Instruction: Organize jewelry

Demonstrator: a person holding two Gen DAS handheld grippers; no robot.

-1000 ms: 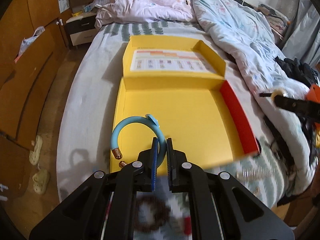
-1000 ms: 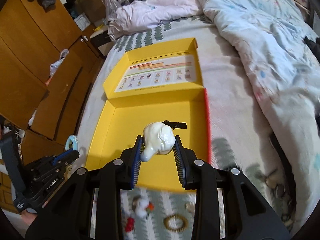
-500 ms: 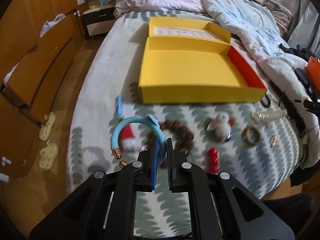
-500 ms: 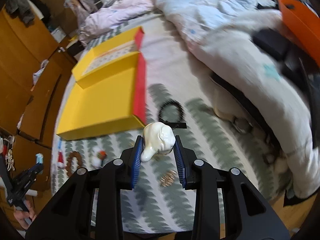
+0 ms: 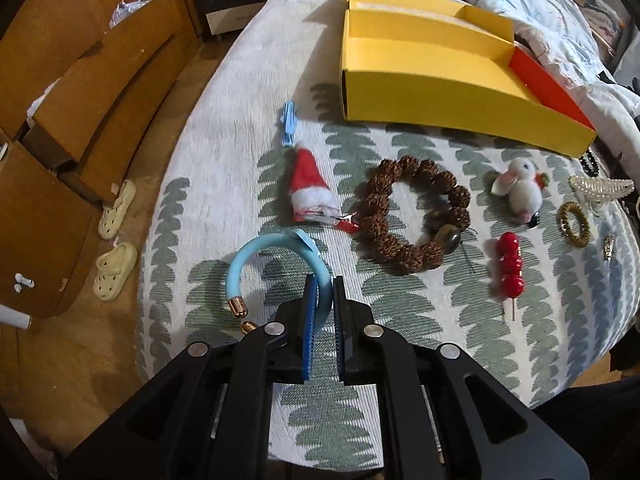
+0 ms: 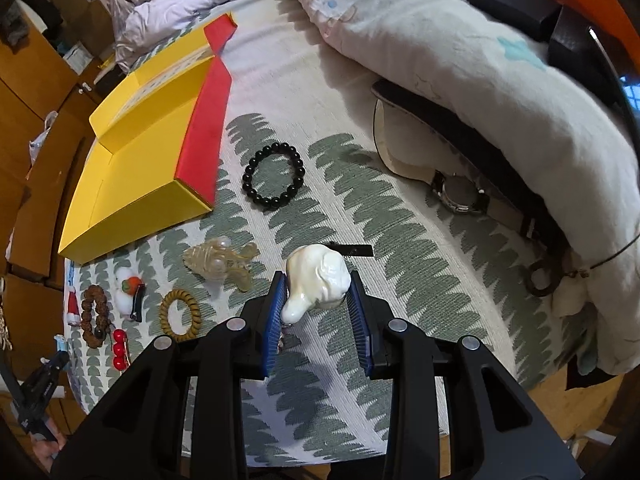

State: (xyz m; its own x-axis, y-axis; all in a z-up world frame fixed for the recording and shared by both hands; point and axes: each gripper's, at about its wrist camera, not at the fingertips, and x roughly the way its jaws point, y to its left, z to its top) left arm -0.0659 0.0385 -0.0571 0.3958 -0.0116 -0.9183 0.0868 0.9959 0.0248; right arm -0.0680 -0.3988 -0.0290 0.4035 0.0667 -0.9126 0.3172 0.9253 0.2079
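Note:
My left gripper is shut on a light blue open bangle with gold end caps, held just above the bedspread. My right gripper is shut on a white pearly hair clip, above the bed's near edge. The open yellow box with a red side flap lies further up the bed; it also shows in the right wrist view. Loose pieces lie in front of it: a brown bead bracelet, a Santa-hat clip, a red berry pin, a black bead bracelet.
A white plush clip, a gold coil hair tie, a pearl claw clip and a blue clip lie on the bedspread. A wristwatch lies by the quilt. Wooden drawers stand left; slippers on the floor.
Both grippers pulled back from over the yellow box towards the bed's near edge, still holding their items. The right gripper also swung right, so the box is now at its left.

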